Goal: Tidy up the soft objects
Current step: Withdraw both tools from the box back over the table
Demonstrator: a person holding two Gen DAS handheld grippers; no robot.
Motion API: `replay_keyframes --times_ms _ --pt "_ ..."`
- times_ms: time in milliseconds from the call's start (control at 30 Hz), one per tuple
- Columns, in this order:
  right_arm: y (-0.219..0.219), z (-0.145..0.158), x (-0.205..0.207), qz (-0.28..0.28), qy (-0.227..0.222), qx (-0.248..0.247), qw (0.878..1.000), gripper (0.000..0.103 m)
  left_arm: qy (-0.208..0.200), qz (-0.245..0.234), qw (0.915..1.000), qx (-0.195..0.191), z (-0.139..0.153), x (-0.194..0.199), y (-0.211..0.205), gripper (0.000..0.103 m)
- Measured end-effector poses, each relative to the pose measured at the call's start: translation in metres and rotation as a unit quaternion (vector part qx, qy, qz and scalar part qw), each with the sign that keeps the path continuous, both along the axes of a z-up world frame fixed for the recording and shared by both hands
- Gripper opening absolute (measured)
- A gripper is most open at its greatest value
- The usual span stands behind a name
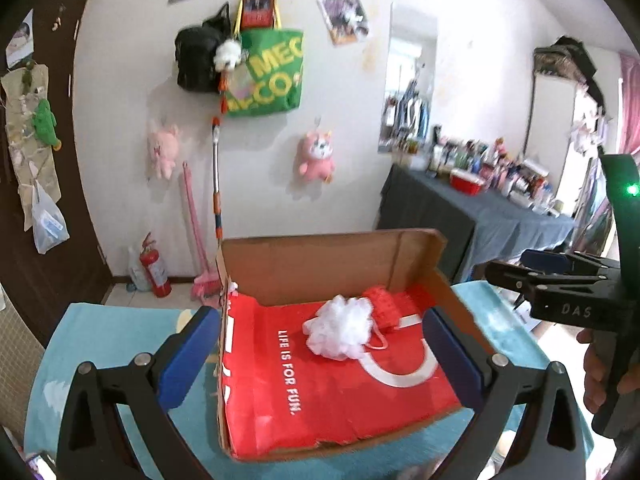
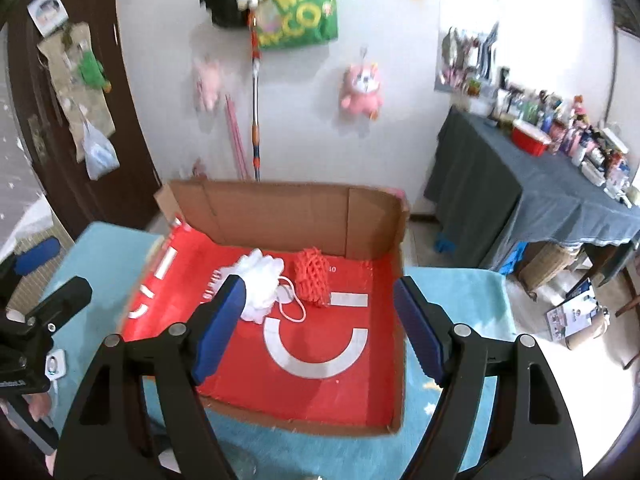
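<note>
1. While both tools hang above the desk [image 1: 120, 332], which is covered in a light blue cloth, the left gripper [image 1: 320, 356] is seen with its blue-padded jaws spread wide and nothing between them.
2. Beneath it, the shallow brown cardboard box with a red printed lining [image 1: 328, 264] is seen sitting on the desk, open at the top.
3. Inside the box, toward its far wall, the white fluffy mesh bath pouf [image 1: 340, 330] is found lying on the red lining, with a pink cord loop trailing from it.
4. Just beside the pouf, touching it on its right in the left wrist view, the red-orange netted sponge [image 2: 314, 278] is found resting on the lining as well.
5. Further right, the right gripper [image 2: 320, 326] is seen with its jaws also parted and empty; its left pad overlaps the pouf in its own view, but no contact can be made out.
6. Judged from this layout, the placing step appears finished for these two soft objects, and a release-and-lift-away phase seems to be in hand.
7. For the next move, another soft object would have to be located; none is shown on the desk, so a turn away from the box would probably be called for.
</note>
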State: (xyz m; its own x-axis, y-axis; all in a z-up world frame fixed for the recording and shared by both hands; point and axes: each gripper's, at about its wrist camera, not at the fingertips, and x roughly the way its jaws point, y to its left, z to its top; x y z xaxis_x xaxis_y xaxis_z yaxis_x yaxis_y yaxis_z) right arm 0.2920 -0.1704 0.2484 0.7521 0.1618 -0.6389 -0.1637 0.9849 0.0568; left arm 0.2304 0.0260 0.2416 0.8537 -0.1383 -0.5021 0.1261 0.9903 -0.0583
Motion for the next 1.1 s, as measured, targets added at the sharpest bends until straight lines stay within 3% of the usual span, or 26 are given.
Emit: replay_keyframes --times_ms 67,333,633,767,933,1100 --pt "-0.003 0.008 -0.022 0.001 -0.019 0.007 1.000 0.086 -0.019 -0.001 0.9998 0.003 0.006 -0.024 -0.006 0.103" --pt "-0.009 0.032 -0.140 0.000 -0.128 -0.013 0.992 0.090 -0.076 -0.007 0.9971 -0.001 0.009 -0.104 -0.023 0.103" --pt "-0.011 0.012 -0.258 -0.012 -0.228 -0.023 0.973 0.100 -0.151 0.005 0.9883 -0.019 -0.010 -0.189 -0.029 0.103" --pt "-0.012 -0.012 -0.294 -0.018 -0.243 -0.008 0.970 0.103 -0.161 -0.007 0.9863 -0.037 -0.023 -0.217 -0.032 0.103" --pt "-0.012 -0.045 -0.314 -0.031 -0.232 -0.014 0.972 0.103 -0.181 -0.008 0.9834 -0.001 -0.045 -0.241 -0.047 0.103" --pt "-0.016 -0.080 -0.327 -0.051 -0.219 -0.004 0.974 0.103 -0.162 -0.011 0.9866 -0.015 -0.073 -0.251 -0.051 0.103"
